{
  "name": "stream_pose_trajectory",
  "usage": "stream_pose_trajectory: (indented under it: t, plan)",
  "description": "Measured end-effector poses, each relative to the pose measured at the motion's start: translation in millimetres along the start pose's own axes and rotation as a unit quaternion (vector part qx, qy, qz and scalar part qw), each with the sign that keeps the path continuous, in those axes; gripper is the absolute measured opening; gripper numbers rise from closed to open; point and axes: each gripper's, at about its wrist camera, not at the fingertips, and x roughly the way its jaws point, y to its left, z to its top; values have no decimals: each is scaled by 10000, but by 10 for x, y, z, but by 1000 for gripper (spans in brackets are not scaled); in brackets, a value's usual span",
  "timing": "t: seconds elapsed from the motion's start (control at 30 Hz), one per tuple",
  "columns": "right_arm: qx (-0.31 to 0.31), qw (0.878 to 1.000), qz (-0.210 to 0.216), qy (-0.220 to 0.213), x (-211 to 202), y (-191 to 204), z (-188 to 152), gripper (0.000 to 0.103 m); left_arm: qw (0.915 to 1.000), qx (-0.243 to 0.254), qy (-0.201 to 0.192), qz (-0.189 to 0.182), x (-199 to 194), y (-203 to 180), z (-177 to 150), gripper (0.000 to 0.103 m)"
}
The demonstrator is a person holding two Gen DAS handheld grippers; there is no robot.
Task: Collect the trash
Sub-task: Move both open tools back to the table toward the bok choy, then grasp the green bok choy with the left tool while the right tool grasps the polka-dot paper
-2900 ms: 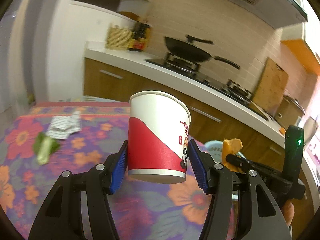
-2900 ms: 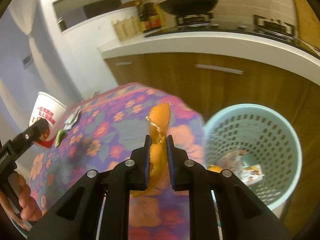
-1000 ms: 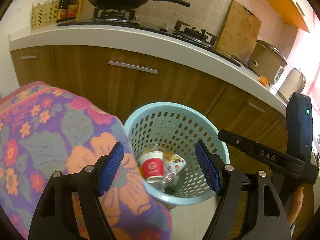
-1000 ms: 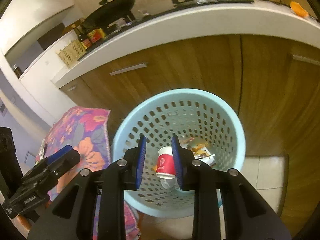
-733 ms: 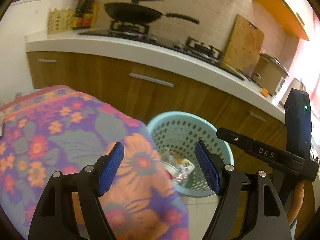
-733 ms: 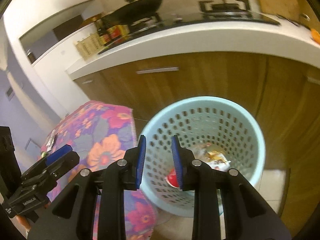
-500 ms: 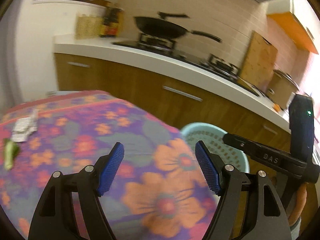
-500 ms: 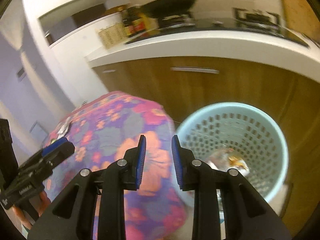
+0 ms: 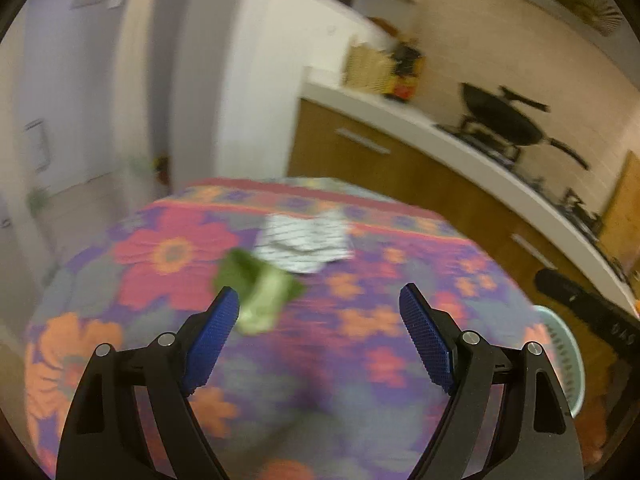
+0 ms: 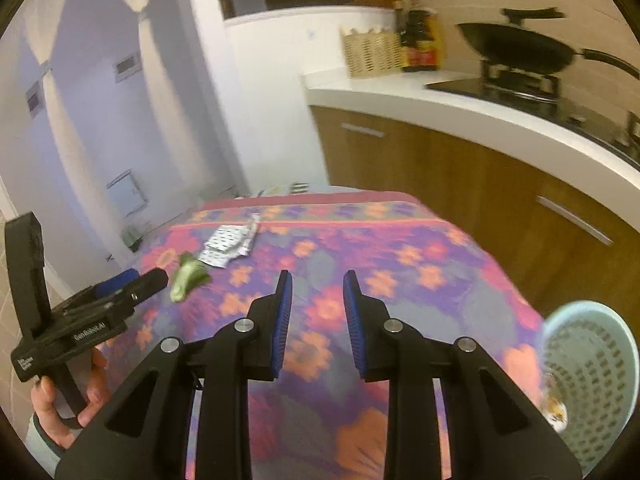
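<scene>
Green, limp vegetable scrap (image 10: 187, 278) lies on the flower-printed tablecloth (image 10: 400, 264), long axis running from the far crumpled patterned wrapper (image 10: 228, 246) toward the near-left edge. The left gripper (image 9: 320, 314), jaws just widened and empty, hangs above it. The right gripper (image 10: 317, 300), narrowly parted, holds nothing. The pale blue perforated bin (image 10: 592, 384) stands beside the table's right edge.

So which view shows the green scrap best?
The right wrist view: the green scrap is sharper there, lying whole on the tablecloth. The left wrist view shows it larger but blurred, beside a blue pad.
</scene>
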Motion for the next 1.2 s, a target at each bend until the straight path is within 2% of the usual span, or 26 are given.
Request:
stream_pose_trajectory:
  t: [0.1, 0.33, 0.43, 0.67, 0.7, 0.73, 0.77, 0.8, 0.87, 0.9, 0.97, 1.2]
  plan:
    - [-93, 9997, 128, 184, 276, 182, 118, 23, 9998, -76, 113, 114, 83, 212, 41, 80]
    - [-105, 9982, 440, 392, 880, 400, 375, 23, 9988, -267, 368, -196, 302, 493, 17, 77]
    - [-158, 9980, 492, 352, 1112, 471, 433, 23, 9973, -418, 459, -379, 379, 527, 19, 72]
    - [-335, 9961, 594, 557, 1624, 666, 582, 23, 9955, -117, 940, -60, 698, 423, 99, 69]
    - [-343, 9956, 634, 596, 1672, 680, 588, 28, 9956, -84, 936, -42, 708, 412, 101, 69]
    - [-369, 9951, 636, 655, 1741, 700, 586, 40, 9956, -37, 939, -11, 722, 392, 99, 68]
    - [-381, 9953, 585, 678, 1778, 707, 576, 47, 9956, -2, 934, 57, 727, 382, 94, 67]
    - [-395, 9955, 470, 722, 1825, 714, 557, 50, 9956, 35, 931, 123, 734, 370, 90, 61]
    - [-454, 9942, 551, 803, 1851, 732, 549, 50, 9958, 88, 897, 131, 727, 357, 78, 49]
    - [-479, 9939, 538, 834, 1866, 746, 544, 50, 9959, 96, 892, 90, 720, 355, 76, 37]
    - [-506, 9923, 502, 1014, 1923, 761, 519, 53, 9960, 145, 884, -10, 707, 326, 62, 25]
    - [-613, 9885, 450, 1307, 2047, 829, 463, 53, 9973, 44, 737, -1, 641, 369, 53, 21]
